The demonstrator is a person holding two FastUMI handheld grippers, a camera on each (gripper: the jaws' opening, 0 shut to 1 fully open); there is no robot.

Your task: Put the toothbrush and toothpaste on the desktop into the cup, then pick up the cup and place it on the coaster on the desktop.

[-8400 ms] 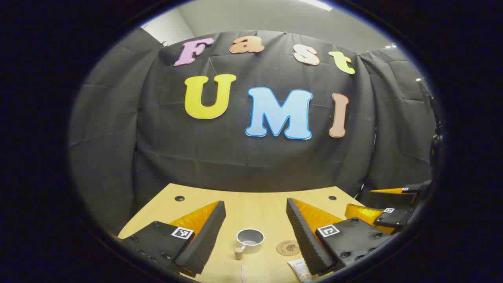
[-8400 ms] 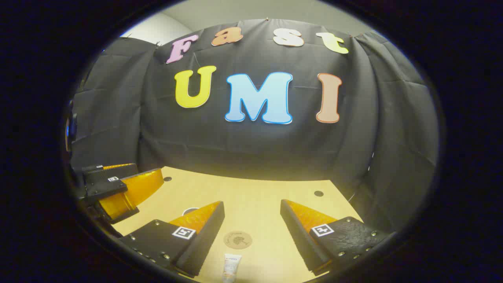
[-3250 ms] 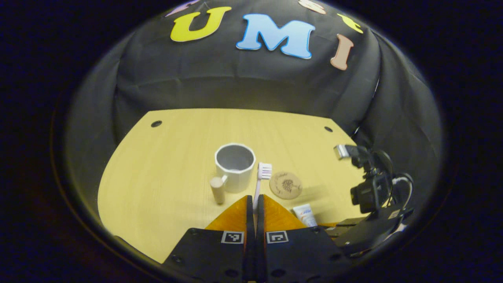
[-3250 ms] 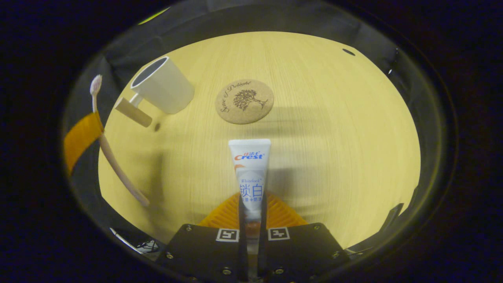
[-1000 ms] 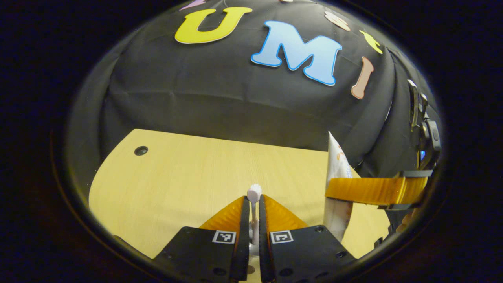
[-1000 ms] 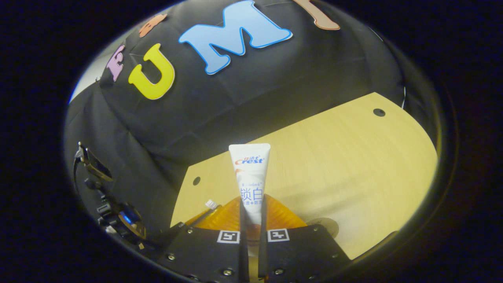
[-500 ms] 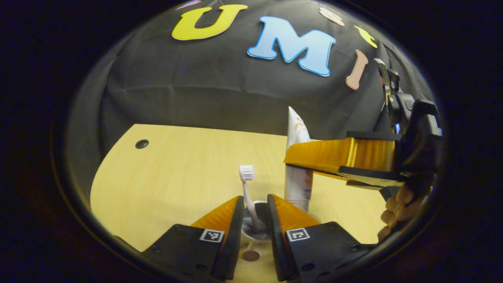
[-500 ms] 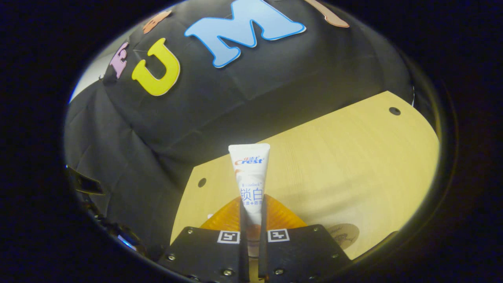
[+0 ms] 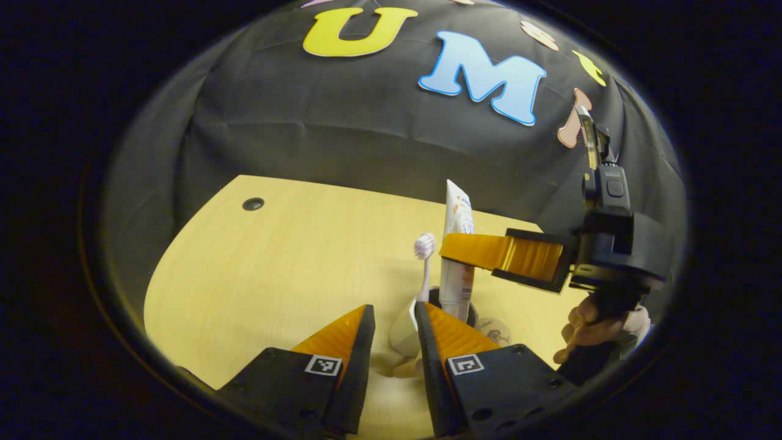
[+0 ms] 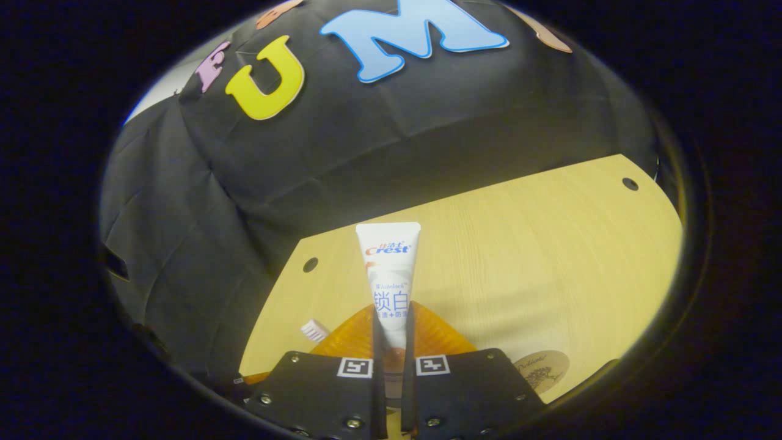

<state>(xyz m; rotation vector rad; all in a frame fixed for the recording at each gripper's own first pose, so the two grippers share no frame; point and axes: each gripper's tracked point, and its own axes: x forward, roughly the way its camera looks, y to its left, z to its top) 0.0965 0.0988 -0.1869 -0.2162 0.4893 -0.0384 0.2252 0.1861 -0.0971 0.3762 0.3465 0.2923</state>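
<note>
Left gripper (image 9: 394,318): parted, nothing between the fingers, poised just in front of the cup (image 9: 408,330) on the desk (image 9: 275,263). Toothbrush (image 9: 423,263) standing in the cup, bristle head up, leaning slightly, free of both fingers. Cup's handle probably the pale stub showing low between the fingers, though mostly hidden there.

Right gripper (image 10: 391,318): clamped on the toothpaste (image 10: 389,275), fingers pressing the tube from both sides near its lower half, flat crimped end pointing up. Seen in the left gripper view as the far gripper (image 9: 470,250), reaching in from the right, held by a hand (image 9: 586,330) below its body. Toothpaste (image 9: 458,244) upright there, lower end over or just inside the cup's mouth; cannot tell how deep.

Coaster (image 9: 496,330) flat on the desk, just right of the cup, bare. Also at lower right in the right gripper view (image 10: 540,370), with bristles of the toothbrush (image 10: 313,330) peeking out left of the fingers.
</note>
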